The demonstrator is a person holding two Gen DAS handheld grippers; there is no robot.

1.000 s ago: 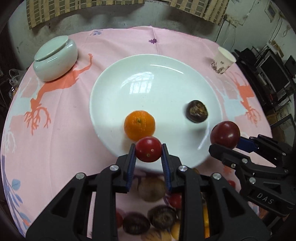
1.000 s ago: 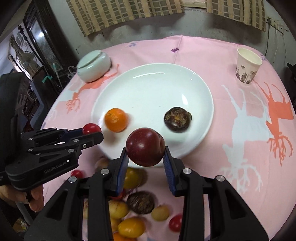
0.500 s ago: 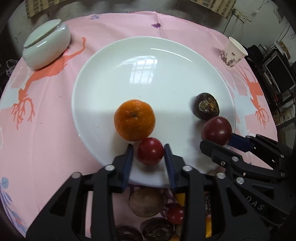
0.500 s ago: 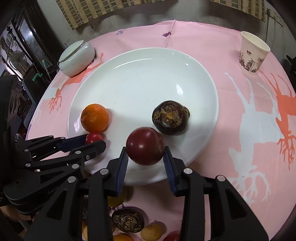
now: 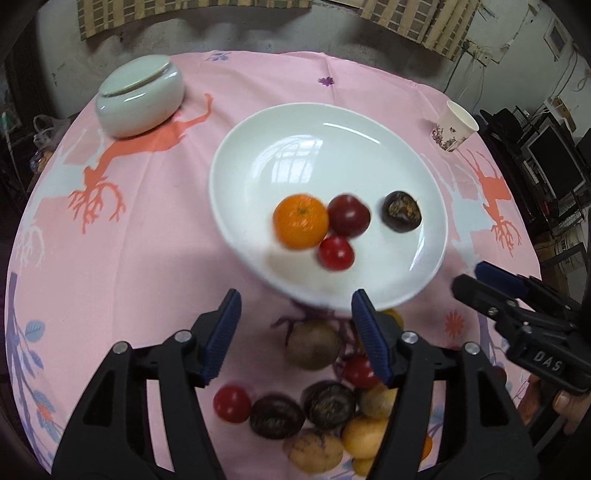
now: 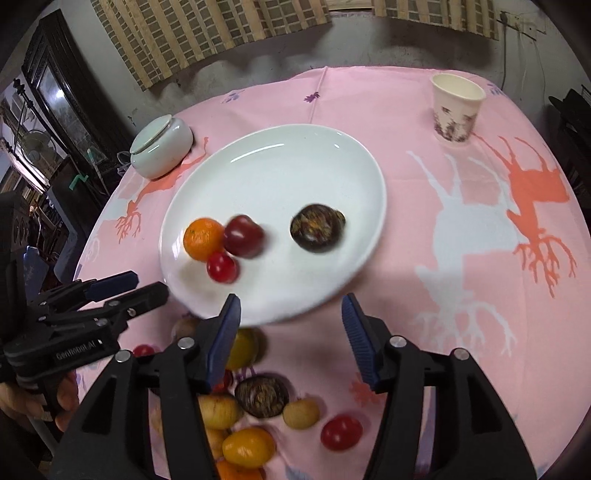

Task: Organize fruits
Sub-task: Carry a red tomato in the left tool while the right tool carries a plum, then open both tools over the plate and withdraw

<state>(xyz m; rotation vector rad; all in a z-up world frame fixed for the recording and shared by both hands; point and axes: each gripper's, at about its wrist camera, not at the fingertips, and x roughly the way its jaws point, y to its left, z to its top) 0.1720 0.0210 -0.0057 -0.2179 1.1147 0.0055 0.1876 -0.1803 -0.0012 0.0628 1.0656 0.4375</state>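
Both grippers (image 5: 295, 317) (image 6: 290, 314) opening, empty; round plum (image 5: 348, 215) on plate (image 5: 258, 155), no long axis.

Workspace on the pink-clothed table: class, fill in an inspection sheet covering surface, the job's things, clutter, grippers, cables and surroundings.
Surface: round table under a pink tablecloth with deer prints.
Job's things: white plate holds an orange, a dark red plum, a small red tomato and a dark wrinkled fruit; the first three touch. A pile of loose fruit lies on the cloth near the plate.
Clutter: lidded ceramic jar, paper cup.
Grippers: left gripper and right gripper both opening, nothing between the jaws.
Cables: wires on the wall.
Surroundings: bamboo blind, dark cabinet.
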